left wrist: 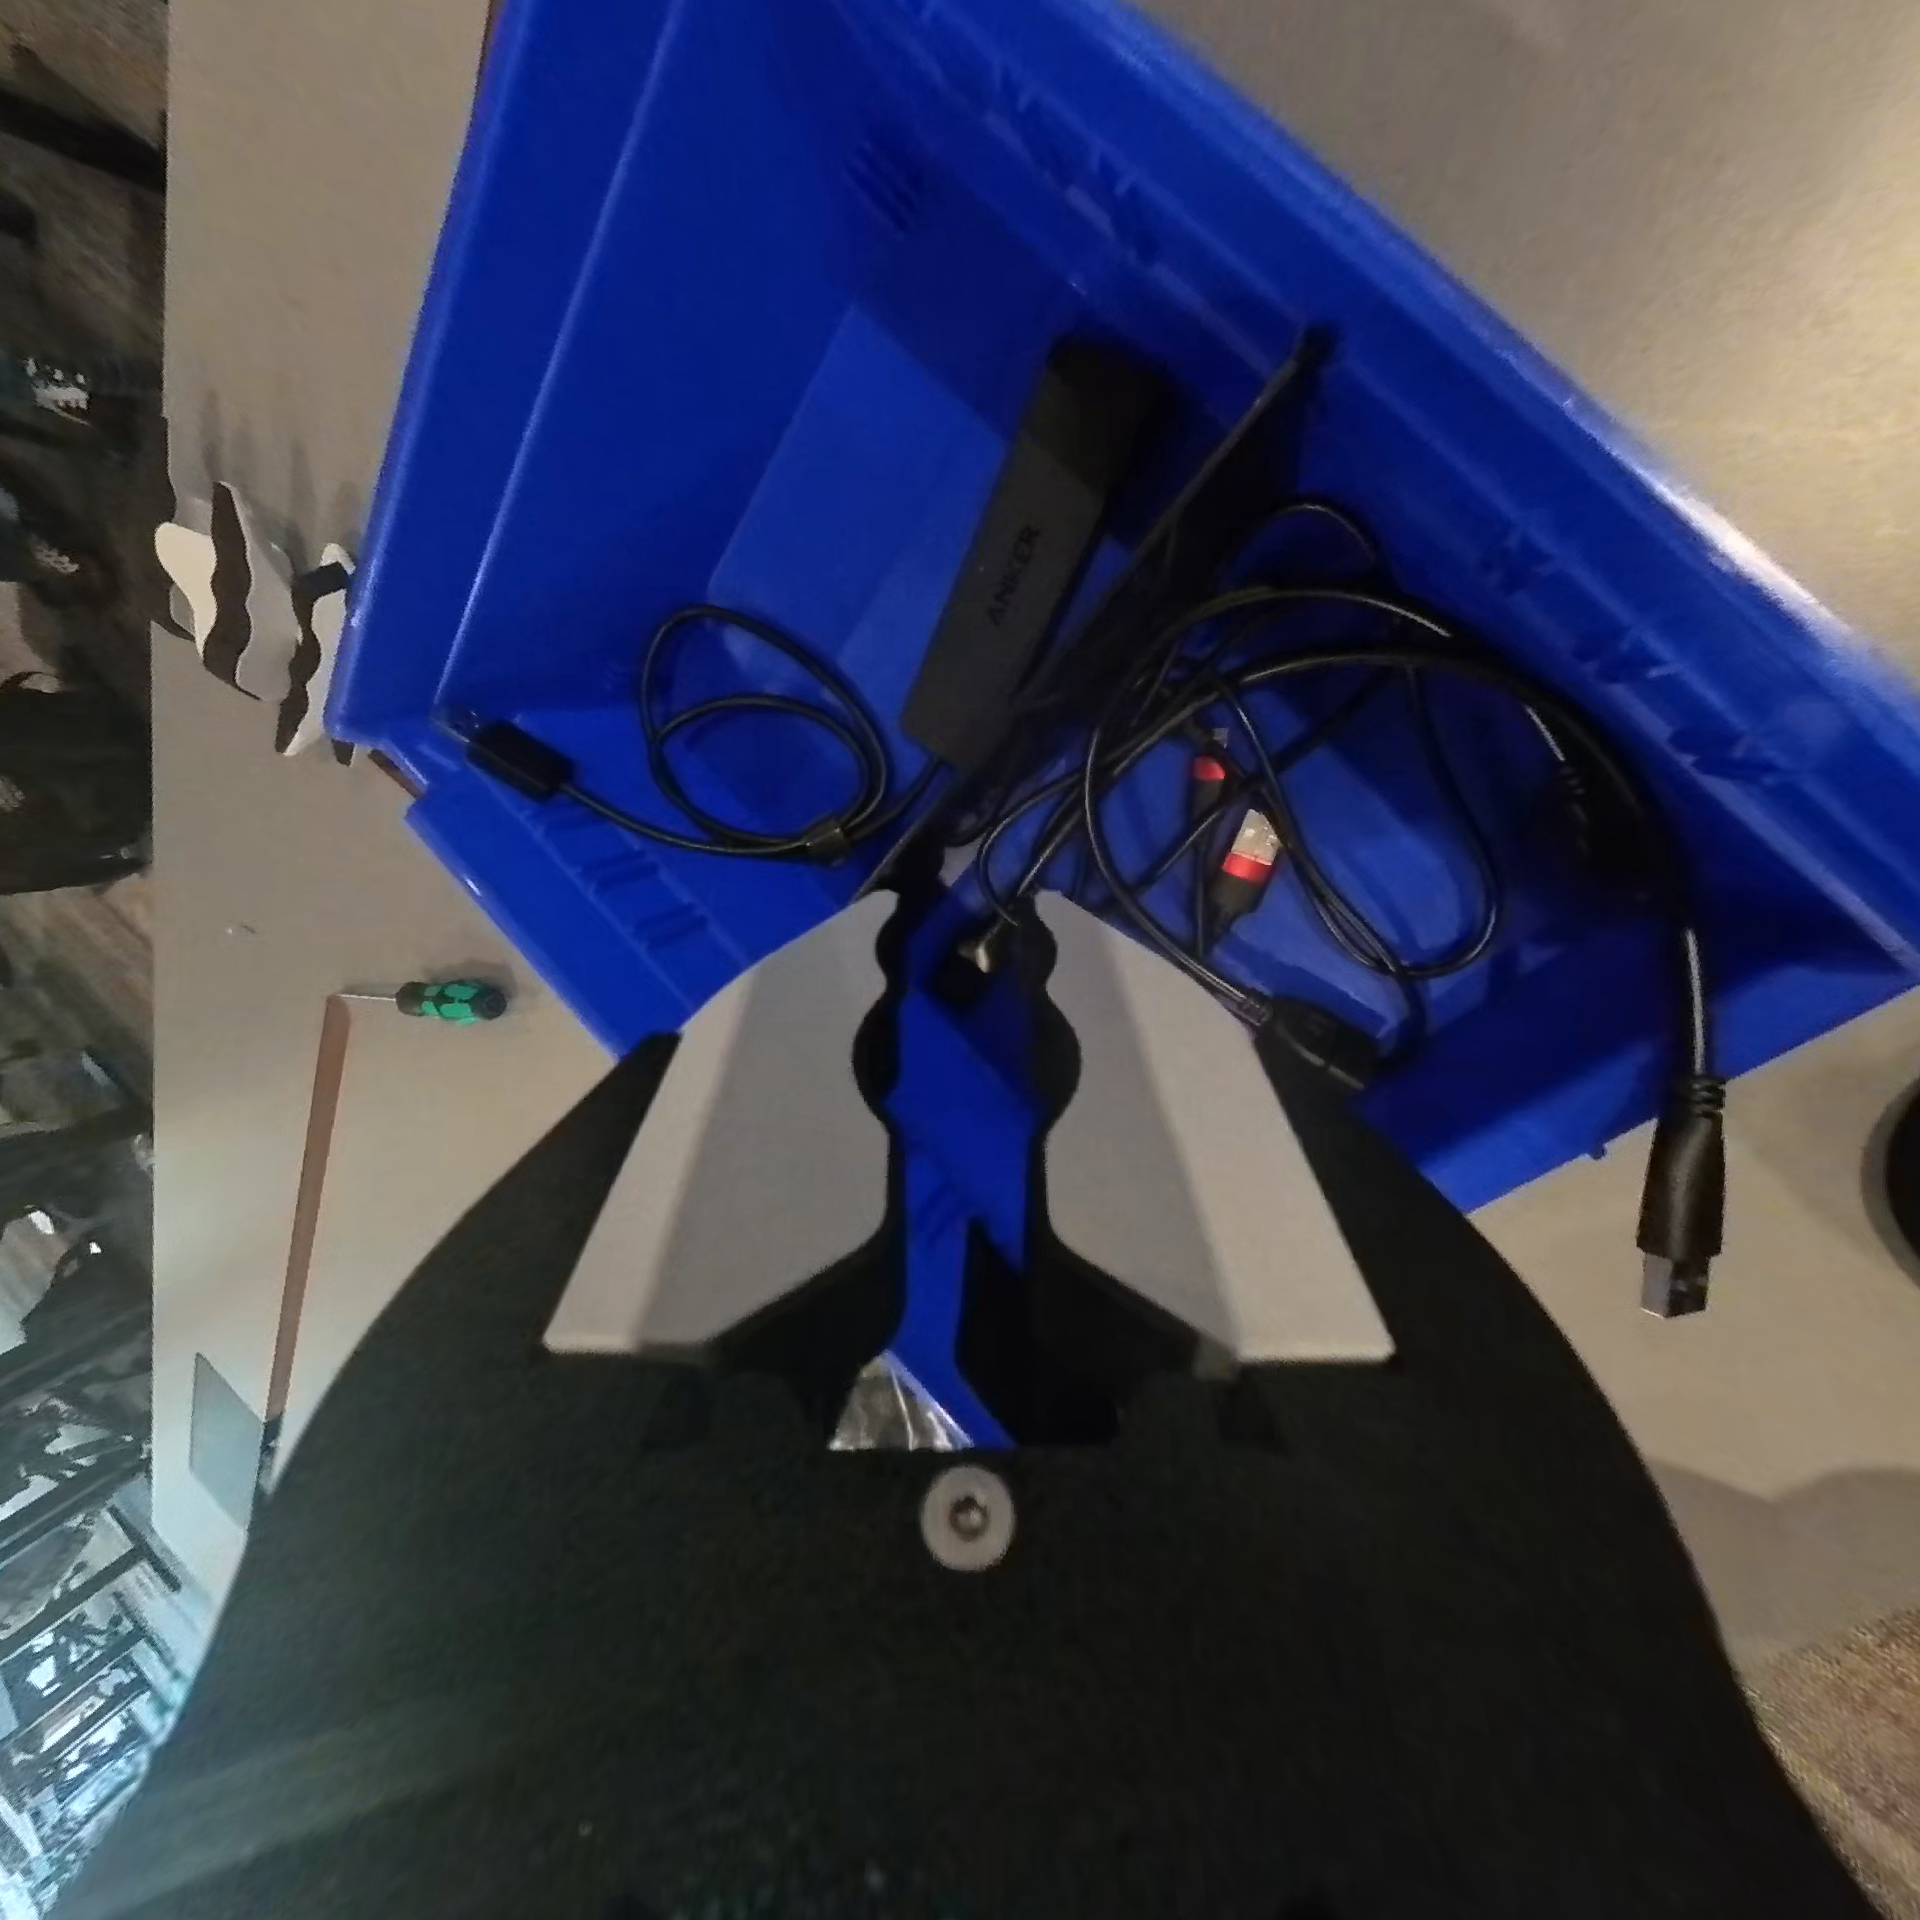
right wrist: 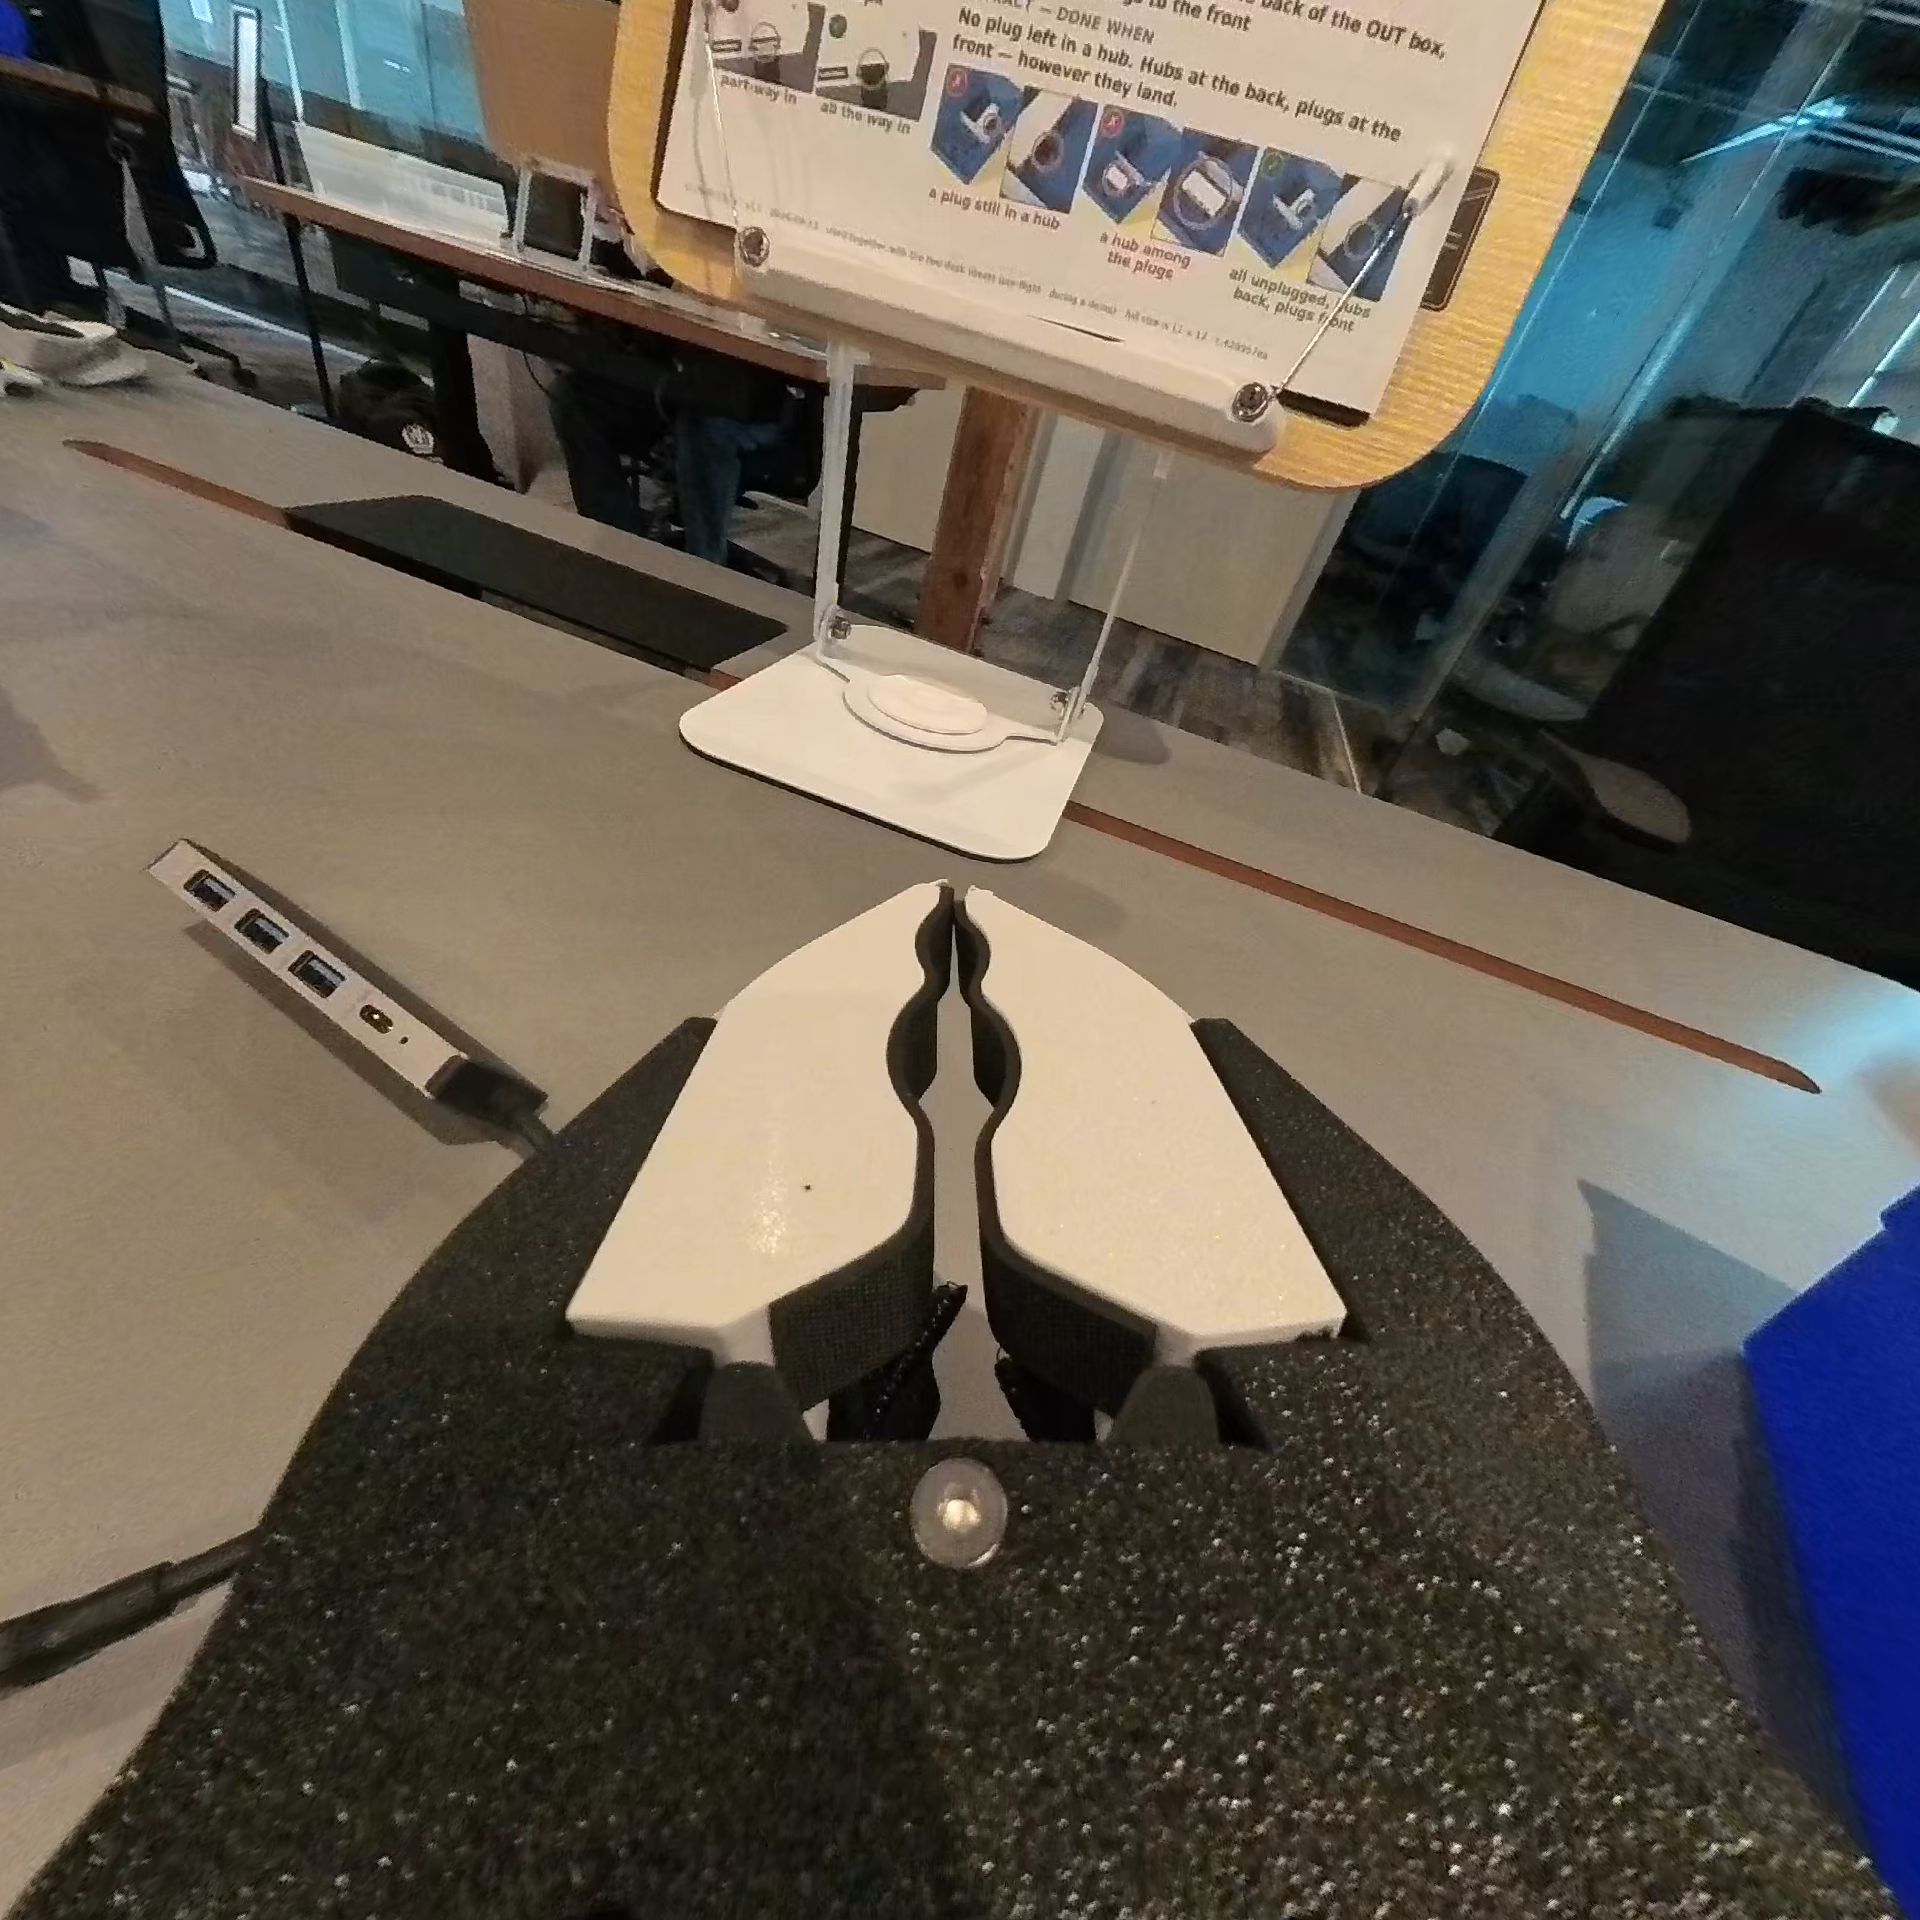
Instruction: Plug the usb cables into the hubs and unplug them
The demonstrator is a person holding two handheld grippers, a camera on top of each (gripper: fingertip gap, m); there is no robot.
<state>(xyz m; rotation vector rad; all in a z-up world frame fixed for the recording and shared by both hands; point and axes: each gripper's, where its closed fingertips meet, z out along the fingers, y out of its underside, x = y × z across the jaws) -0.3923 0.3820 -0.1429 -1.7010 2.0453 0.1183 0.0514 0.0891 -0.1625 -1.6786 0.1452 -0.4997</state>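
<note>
**Bin gripped and tipped, one hub out on the worktop**

My left tool (left wrist: 961,935) is closed down on the near wall of the blue bin (left wrist: 644,343), I judge to tilt or steady it so the contents gather. Inside, a black hub (left wrist: 1023,561) lies toward 12 o'clock beside a black divider, with tangled USB cables (left wrist: 1299,727) at 2 o'clock; one plug (left wrist: 1678,1210) hangs over the rim. My right tool (right wrist: 954,891) is closed and empty, hovering above the worktop (right wrist: 364,727), with a silver hub (right wrist: 301,966) at 9 o'clock, ports facing me.
</note>
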